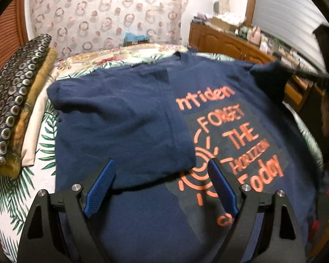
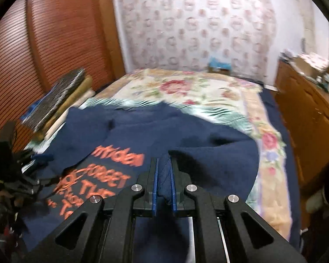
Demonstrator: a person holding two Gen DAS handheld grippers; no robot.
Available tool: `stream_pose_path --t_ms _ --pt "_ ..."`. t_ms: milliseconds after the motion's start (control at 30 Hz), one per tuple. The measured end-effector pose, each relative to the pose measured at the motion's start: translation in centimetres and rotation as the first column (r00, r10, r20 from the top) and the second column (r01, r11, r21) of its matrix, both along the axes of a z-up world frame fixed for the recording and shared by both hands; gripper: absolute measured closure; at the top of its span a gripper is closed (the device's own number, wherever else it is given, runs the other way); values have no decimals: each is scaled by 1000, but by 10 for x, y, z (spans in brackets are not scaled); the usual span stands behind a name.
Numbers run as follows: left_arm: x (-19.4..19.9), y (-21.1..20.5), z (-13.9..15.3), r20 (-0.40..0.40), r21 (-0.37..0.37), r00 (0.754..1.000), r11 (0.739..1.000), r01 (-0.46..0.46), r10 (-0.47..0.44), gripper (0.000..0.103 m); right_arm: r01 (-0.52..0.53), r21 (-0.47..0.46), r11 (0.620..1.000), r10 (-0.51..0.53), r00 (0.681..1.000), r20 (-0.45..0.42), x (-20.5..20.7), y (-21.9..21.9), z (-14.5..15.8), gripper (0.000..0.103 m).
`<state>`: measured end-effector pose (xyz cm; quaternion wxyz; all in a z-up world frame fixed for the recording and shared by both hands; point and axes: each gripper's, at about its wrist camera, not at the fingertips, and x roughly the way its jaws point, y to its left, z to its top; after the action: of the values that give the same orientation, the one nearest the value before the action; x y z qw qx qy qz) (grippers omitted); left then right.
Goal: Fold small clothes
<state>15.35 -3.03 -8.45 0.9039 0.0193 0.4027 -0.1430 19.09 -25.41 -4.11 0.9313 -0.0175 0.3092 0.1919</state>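
We see navy T-shirt (image 1: 129, 118) spread on bed (image 2: 186, 87), left side folded over. Our right gripper (image 2: 164, 175) clamped on shirt fabric; left gripper (image 1: 162, 184) spread wide above it. Folded stack (image 1: 13, 114) beside shirt, wooden cabinets (image 1: 226, 41) along wall.

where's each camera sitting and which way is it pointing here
Left wrist: rides the left hand-held gripper, angled down over the navy t-shirt on the bed; its blue fingers stand open, nothing between them.
Right wrist: rides the right hand-held gripper, aimed across the bed toward the patterned wall; jaws shut on a fold of shirt.
Shared: the shirt's orange print, the stack of folded fabrics, the wooden cabinet.
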Motion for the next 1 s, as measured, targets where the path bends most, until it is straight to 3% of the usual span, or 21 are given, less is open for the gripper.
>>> stream_pose_path --t_ms 100,200,400,600,867,1000 --pt "-12 6 14 39 -25 999 1000 -2 3 17 -38 -13 999 37 998 -45 -3 16 -18 93" --pt "-24 6 26 77 -26 997 1000 1 1 17 -35 -12 999 34 996 -80 -5 13 -29 77" --pt "-35 2 46 127 -51 992 998 20 -13 17 14 29 999 -13 999 -39 -20 -13 -11 60" --pt "-38 -6 53 154 -58 988 998 25 -16 17 162 21 987 -162 987 7 -26 -49 -6 59" --pt "-40 -12 44 137 -58 990 998 34 -26 17 237 45 970 -229 964 -137 12 -72 -46 59" --pt "-40 -12 39 128 -57 991 998 34 -26 17 212 -17 977 -211 964 -163 21 -60 -55 59"
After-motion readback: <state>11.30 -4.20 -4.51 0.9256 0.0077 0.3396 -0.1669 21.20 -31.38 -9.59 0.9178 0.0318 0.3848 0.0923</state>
